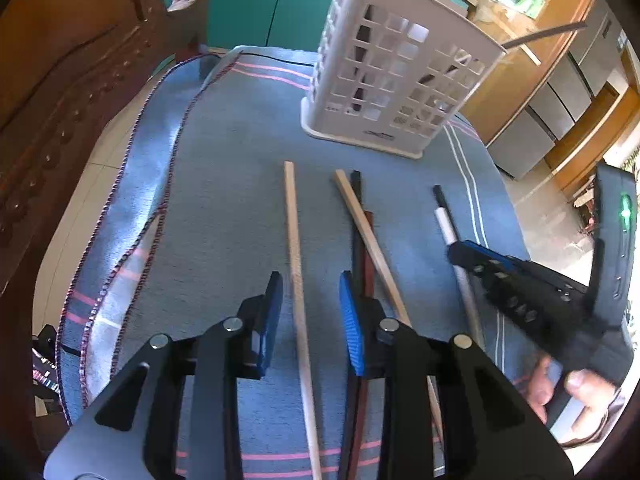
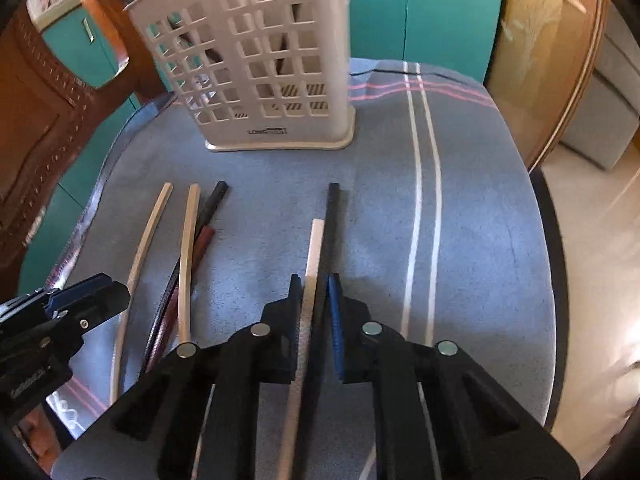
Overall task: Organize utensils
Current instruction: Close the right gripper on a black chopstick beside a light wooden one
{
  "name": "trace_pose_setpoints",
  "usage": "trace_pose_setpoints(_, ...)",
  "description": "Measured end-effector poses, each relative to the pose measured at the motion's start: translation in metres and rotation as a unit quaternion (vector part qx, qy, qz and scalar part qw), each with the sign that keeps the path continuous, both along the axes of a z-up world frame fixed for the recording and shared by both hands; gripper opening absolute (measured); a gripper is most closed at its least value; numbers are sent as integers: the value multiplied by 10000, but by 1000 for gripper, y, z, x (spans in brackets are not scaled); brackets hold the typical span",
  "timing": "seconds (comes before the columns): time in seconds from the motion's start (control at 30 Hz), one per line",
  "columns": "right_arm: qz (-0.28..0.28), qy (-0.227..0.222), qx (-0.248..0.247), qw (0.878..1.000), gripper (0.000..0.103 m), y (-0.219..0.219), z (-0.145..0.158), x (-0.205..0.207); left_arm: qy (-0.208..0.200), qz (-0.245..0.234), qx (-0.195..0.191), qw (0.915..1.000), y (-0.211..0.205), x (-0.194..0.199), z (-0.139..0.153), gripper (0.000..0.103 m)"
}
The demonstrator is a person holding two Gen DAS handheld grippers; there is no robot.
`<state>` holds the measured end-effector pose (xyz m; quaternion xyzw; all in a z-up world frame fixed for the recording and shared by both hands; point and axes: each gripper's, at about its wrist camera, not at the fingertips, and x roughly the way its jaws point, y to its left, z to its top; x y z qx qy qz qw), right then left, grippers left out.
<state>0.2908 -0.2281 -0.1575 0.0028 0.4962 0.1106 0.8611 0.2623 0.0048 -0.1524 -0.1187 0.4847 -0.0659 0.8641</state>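
The right claw [image 2: 314,312] is clamped on a white chopstick [image 2: 314,256] and a black chopstick [image 2: 330,224]. Both run straight ahead along its fingers, toward the white basket [image 2: 256,64] beyond. The left claw [image 1: 310,320] stands apart around a pale chopstick [image 1: 294,240].

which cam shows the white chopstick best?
Right wrist. The white chopstick runs between the right hand-held gripper pads beside a black chopstick, unobstructed. In left wrist it sits near the edge, partly hidden behind that gripper.
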Motion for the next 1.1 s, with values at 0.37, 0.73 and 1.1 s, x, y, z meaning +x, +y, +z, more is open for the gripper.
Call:
trace_pose_setpoints(0.37, -264, 42, 956, 9951, 15, -40, 13, 2, 42, -46, 37, 10000, -2, 6, -4, 34)
trace_pose_setpoints(0.73, -231, -189, -255, 9992, 16, -22, 0, 7, 158, -16, 348, 9993, -7, 9, -14, 34)
trace_pose_setpoints(1.1, -285, -259, 89, 9992, 18, -31, 3, 5, 148, -12, 427, 9990, -8, 8, -13, 37)
